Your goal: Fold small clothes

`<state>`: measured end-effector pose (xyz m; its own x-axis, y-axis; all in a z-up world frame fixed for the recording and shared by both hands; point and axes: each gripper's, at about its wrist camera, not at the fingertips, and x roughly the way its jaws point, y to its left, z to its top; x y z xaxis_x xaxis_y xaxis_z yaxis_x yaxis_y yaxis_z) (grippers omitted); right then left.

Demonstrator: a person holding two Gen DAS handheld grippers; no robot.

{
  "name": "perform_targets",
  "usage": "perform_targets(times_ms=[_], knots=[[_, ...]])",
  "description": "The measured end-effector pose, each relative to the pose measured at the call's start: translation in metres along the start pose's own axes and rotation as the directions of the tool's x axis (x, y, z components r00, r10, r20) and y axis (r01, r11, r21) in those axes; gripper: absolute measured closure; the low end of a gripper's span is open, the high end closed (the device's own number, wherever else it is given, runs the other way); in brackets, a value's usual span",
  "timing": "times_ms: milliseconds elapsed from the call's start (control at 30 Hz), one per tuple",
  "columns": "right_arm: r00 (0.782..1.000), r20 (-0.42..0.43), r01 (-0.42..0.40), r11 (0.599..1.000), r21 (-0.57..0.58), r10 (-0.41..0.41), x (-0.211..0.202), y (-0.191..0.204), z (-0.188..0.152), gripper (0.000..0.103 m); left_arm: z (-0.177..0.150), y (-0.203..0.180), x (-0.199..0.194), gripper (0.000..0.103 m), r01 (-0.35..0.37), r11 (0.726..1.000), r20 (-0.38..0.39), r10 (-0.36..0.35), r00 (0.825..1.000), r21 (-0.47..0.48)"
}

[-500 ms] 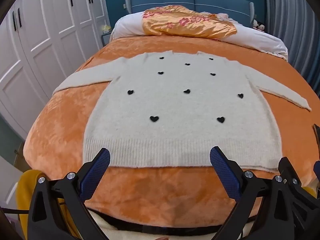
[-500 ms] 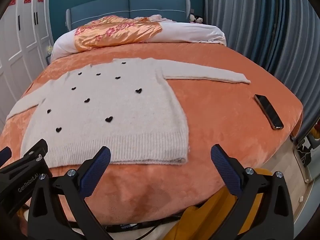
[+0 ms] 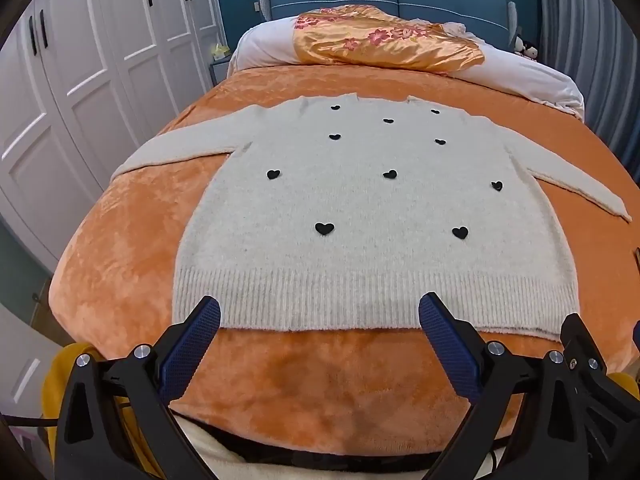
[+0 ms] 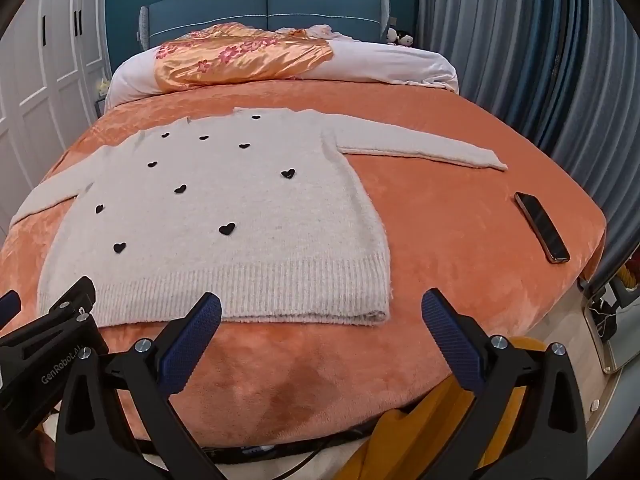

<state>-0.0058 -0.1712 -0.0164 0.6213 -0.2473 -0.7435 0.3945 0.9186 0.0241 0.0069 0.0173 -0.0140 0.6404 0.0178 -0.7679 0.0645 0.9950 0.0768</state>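
On one orange bed [image 3: 120, 248] lie one sweater [image 3: 372, 216] and one phone [image 4: 542, 227]; both grippers' jaws gape wide, empty.

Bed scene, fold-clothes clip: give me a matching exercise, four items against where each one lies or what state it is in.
Items:
1. sweater
2. phone
3. satin cover
4. right gripper

Descriptions:
A. dark, lying near the bed's right edge
B. open, nothing between its fingers
C. spread flat, both sleeves out sideways
D. shiny orange with pink flowers, at the head of the bed

Pairs: 1-C, 2-A, 3-D, 4-B
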Motion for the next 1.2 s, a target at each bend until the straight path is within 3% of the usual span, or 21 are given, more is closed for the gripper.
perform_targets(times_ms=[500,1200], knots=[[1.0,0.003,-0.017,1.0,0.019,0.017,-0.005,-0.019,0.0,0.005,-0.001,-0.005,-0.001,0.006,-0.006,1.0,0.0,0.006,1.0,0.006],[1.0,0.0,-0.012,1.0,0.009,0.012,-0.001,-0.015,0.001,0.005,0.001,-0.005,0.005,0.006,-0.011,1.0,-0.008,0.011,1.0,-0.003]])
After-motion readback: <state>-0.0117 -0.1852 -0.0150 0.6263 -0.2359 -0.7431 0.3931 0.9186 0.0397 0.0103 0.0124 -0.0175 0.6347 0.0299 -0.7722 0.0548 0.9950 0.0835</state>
